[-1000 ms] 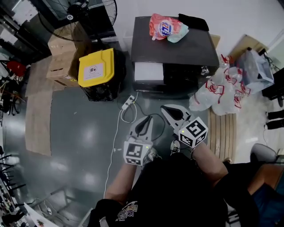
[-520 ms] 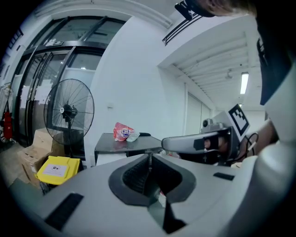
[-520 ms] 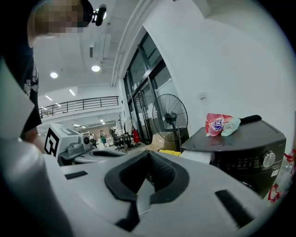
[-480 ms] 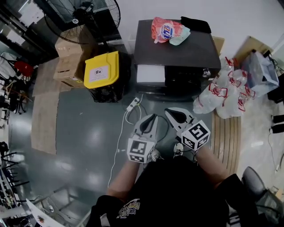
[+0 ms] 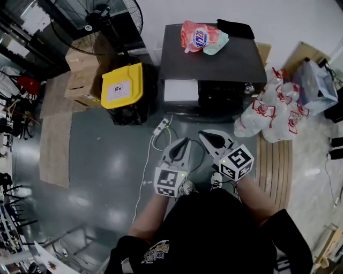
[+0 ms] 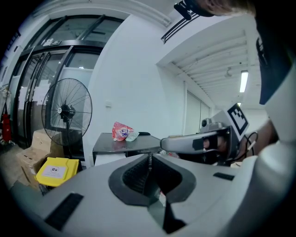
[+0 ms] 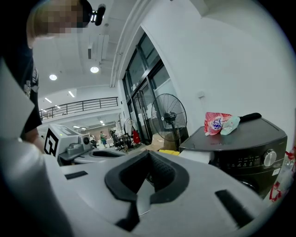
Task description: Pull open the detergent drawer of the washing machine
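The dark washing machine (image 5: 225, 59) stands at the top of the head view, and its white detergent drawer (image 5: 180, 90) sits closed at the front left. A pink detergent pouch (image 5: 199, 35) lies on its lid. Both grippers hover over the floor in front of the machine, apart from it and side by side. My left gripper (image 5: 186, 141) is shut with nothing in it, jaws meeting (image 6: 149, 159). My right gripper (image 5: 206, 134) is shut and empty too (image 7: 147, 163). The right gripper view shows the drawer (image 7: 196, 156) beside the control panel (image 7: 247, 162).
A black bin with a yellow lid (image 5: 123, 85) and cardboard boxes (image 5: 80, 69) stand left of the machine, a floor fan (image 5: 102, 16) behind them. A power strip and cable (image 5: 161, 126) lie on the floor. Bags of bottles (image 5: 268, 115) and a slatted board (image 5: 273, 160) are at the right.
Both grippers have edged slightly towards the machine, still shut and side by side. The head view has shifted a little.
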